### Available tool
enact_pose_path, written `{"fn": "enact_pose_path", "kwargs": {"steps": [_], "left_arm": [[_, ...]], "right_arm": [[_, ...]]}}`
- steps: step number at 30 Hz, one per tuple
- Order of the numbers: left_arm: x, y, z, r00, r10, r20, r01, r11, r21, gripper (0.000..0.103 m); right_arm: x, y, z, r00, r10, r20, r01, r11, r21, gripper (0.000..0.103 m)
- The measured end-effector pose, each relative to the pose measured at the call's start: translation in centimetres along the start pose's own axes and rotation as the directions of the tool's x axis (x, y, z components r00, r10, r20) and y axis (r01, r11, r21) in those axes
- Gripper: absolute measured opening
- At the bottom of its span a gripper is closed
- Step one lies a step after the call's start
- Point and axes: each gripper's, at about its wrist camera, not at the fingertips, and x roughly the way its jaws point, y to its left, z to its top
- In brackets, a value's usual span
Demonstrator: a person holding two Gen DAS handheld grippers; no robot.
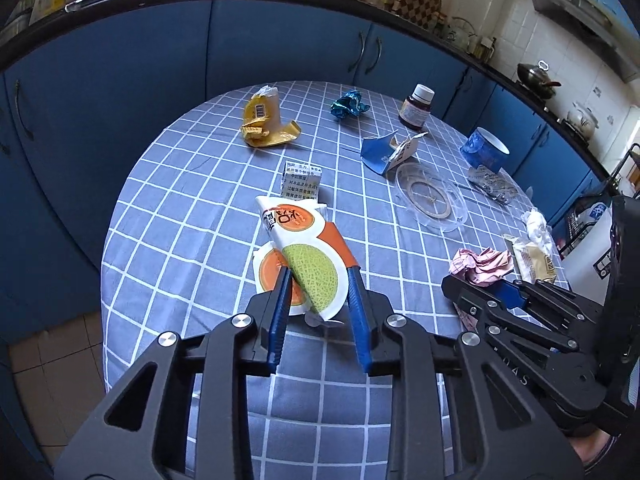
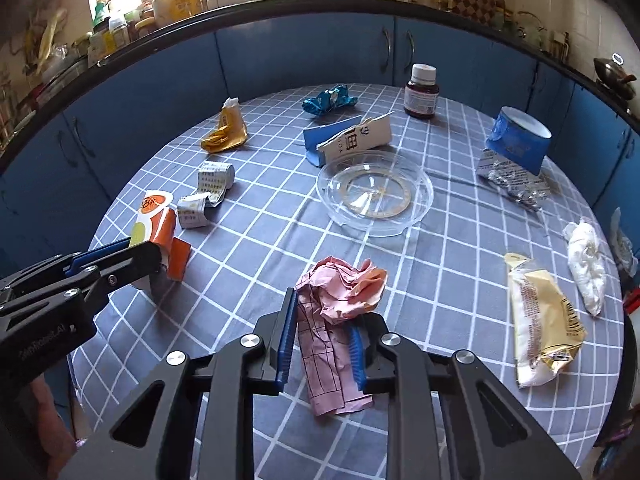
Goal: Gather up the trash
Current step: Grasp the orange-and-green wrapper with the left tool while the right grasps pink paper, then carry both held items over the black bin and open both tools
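From the left wrist camera, the left gripper (image 1: 318,276) has its two blue fingers spread partway, one on each side of an orange and white melon carton (image 1: 308,252) that lies on the checked tablecloth (image 1: 180,208); the left finger touches the carton, while the right one sits at its edge, so I cannot tell if the grip is firm. Just beyond the carton stands one small printed paper (image 1: 301,182). Farther back I count one yellow wrapper (image 1: 266,120), one blue foil ball (image 1: 349,106), one brown bottle (image 1: 417,106) with a white cap, one torn blue and white box (image 1: 390,151), one clear plastic dish (image 1: 432,196), one blue paper cup (image 1: 484,150) on its side and one silver packet (image 1: 492,184) beside it. At the right edge the right gripper (image 1: 476,280) reaches into one crumpled pink paper (image 1: 482,264), with one cream snack bag (image 1: 534,258) and one white tissue (image 1: 536,224) behind. From the right wrist camera, the right gripper (image 2: 322,322) is partly open with the pink paper (image 2: 340,292) between its fingers, the left finger against the paper and the right finger half hidden under it. The dish (image 2: 376,194) lies ahead, the torn box (image 2: 348,140), foil ball (image 2: 328,100) and bottle (image 2: 421,92) beyond it. To the right are the cup (image 2: 518,140), silver packet (image 2: 512,180), tissue (image 2: 586,264) and snack bag (image 2: 544,320). To the left are the yellow wrapper (image 2: 226,132), two curled printed papers (image 2: 214,176) and the melon carton (image 2: 158,232) at the left gripper (image 2: 136,252).
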Motion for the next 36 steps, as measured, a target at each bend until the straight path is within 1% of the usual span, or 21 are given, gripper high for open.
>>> {"fn": "enact_pose_path", "kwargs": {"steps": [8, 14, 19, 24, 29, 33, 36], "left_arm": [[-0.7, -1.8, 0.7, 0.999, -0.024, 0.027, 0.023, 0.999, 0.036, 0.027], [-1.1, -4.8, 1.8, 0.997, -0.051, 0.056, 0.046, 0.995, 0.093, 0.027], [-0.5, -8.6, 2.7, 0.995, -0.080, 0.058, 0.070, 0.986, 0.153, 0.027], [0.5, -12.8, 3.1, 0.993, -0.110, 0.049, 0.097, 0.973, 0.210, 0.027], [1.5, -17.5, 3.3, 0.989, -0.144, 0.041, 0.128, 0.954, 0.271, 0.027], [2.2, -21.0, 3.4, 0.983, -0.181, 0.034, 0.162, 0.939, 0.302, 0.027], [2.8, -24.3, 3.3, 0.978, -0.209, 0.024, 0.188, 0.922, 0.339, 0.027]], "right_arm": [[-1.9, -1.9, 0.3, 0.999, -0.026, 0.041, 0.025, 0.999, 0.031, 0.023], [-4.1, -4.2, 0.5, 0.995, -0.059, 0.082, 0.054, 0.996, 0.072, 0.023], [-6.3, -7.5, 0.5, 0.986, -0.115, 0.121, 0.099, 0.987, 0.128, 0.023], [-8.1, -11.5, -0.2, 0.974, -0.180, 0.138, 0.152, 0.970, 0.189, 0.023], [-9.7, -15.9, -1.4, 0.959, -0.243, 0.145, 0.202, 0.947, 0.249, 0.023], [-10.4, -18.3, -2.0, 0.952, -0.271, 0.142, 0.224, 0.934, 0.277, 0.023], [-11.0, -20.3, -2.7, 0.945, -0.296, 0.139, 0.244, 0.922, 0.302, 0.023]]}}
